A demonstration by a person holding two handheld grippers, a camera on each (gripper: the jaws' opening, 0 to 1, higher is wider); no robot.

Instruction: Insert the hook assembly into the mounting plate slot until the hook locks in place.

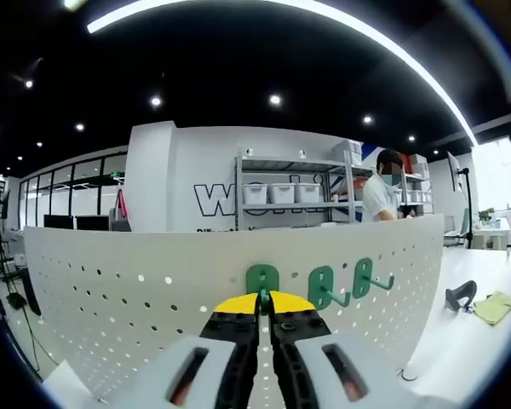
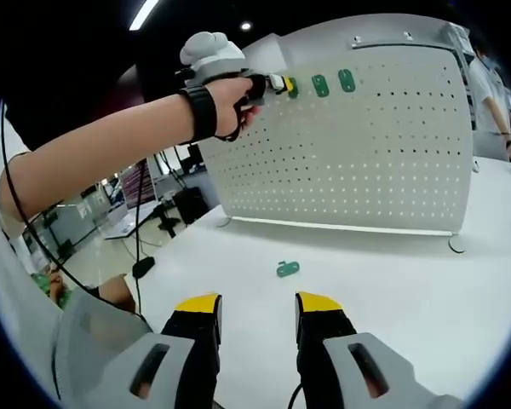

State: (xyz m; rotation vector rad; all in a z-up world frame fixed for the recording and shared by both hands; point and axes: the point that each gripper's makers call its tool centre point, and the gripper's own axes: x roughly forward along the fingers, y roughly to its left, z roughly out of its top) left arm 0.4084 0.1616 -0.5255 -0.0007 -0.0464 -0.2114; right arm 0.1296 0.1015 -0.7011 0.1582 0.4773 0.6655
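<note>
Left gripper (image 1: 261,300) is clamped on the green hook (image 1: 261,279) right at the pegboard (image 1: 111,281), so I'd push straight in till it seats; right gripper (image 2: 255,308) hangs open, spare hook (image 2: 288,268) just ahead.

The pegboard (image 1: 111,281) looks like matt white painted metal, the green hooks (image 1: 324,285) like smooth glossy plastic, and the table (image 2: 426,290) has a smooth, matt white top.

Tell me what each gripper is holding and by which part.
Left gripper: shut on a green hook at the pegboard, gripping its prong. Right gripper: open, holding nothing.
</note>
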